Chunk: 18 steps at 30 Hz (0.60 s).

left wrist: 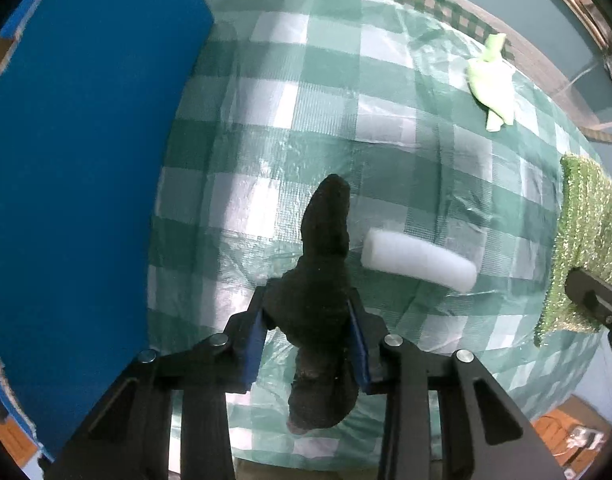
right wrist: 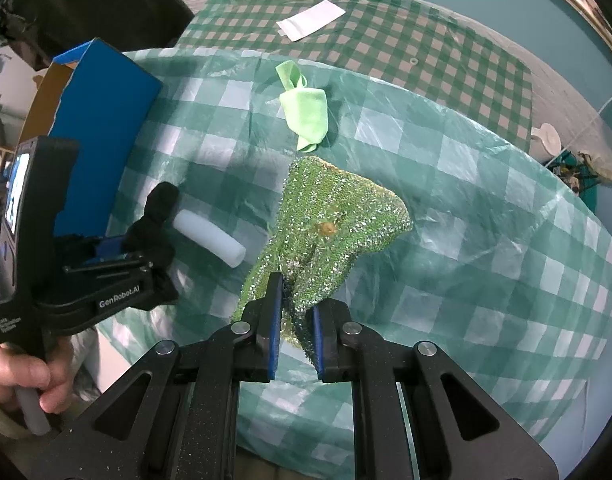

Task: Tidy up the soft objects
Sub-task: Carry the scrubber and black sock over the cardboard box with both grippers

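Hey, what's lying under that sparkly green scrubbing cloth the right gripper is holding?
Below the sparkly green cloth, pinched in the right gripper, only the plastic-covered green checked tablecloth shows around its edges. The patch directly beneath is covered by the cloth, so anything there cannot be seen.

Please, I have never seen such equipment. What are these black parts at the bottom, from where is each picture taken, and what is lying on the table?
No robot here: a person holds a hand-held gripper in each hand, each with a camera looking along its two fingers. The left gripper is closed on a black sock; the other view shows it from the side. The right gripper pinches a glittery green cloth. On the checked tablecloth lie a white foam roll and a light green cloth, beside a blue box.
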Motion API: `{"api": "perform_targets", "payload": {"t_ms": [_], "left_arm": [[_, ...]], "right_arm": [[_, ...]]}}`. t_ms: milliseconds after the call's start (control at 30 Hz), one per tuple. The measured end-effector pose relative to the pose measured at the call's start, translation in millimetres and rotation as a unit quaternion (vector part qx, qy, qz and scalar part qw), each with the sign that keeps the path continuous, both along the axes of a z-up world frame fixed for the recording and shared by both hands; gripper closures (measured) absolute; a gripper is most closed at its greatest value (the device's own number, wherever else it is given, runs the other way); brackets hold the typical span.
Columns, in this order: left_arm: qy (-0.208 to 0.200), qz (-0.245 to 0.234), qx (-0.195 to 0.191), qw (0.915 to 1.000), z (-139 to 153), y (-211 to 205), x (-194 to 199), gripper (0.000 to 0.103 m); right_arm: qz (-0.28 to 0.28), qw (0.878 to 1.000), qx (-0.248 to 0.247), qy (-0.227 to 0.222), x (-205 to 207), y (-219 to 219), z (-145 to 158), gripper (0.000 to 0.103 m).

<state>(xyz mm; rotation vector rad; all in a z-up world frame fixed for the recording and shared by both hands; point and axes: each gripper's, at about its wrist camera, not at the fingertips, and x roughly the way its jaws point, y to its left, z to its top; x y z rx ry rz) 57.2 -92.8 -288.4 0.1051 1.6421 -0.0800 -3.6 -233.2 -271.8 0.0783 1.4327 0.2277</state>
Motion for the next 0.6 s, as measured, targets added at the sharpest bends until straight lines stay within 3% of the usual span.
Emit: {"api": "perform_targets", "payload": {"t_ms": [300, 600], "left_arm": [[-0.044, -0.048, 0.014, 0.9977, 33.7, -14.4, -11.9, 0.067], [-0.077, -0.053, 0.014, 0.9955, 77.2, -13.8, -10.3, 0.067]], "right_arm": [[0.009, 1.000, -0.011, -0.003, -4.6, 2.0, 8.8, 0.091], [0.019, 1.000, -0.015, -0.010, -9.0, 8.0, 27.8, 0.091]]}}
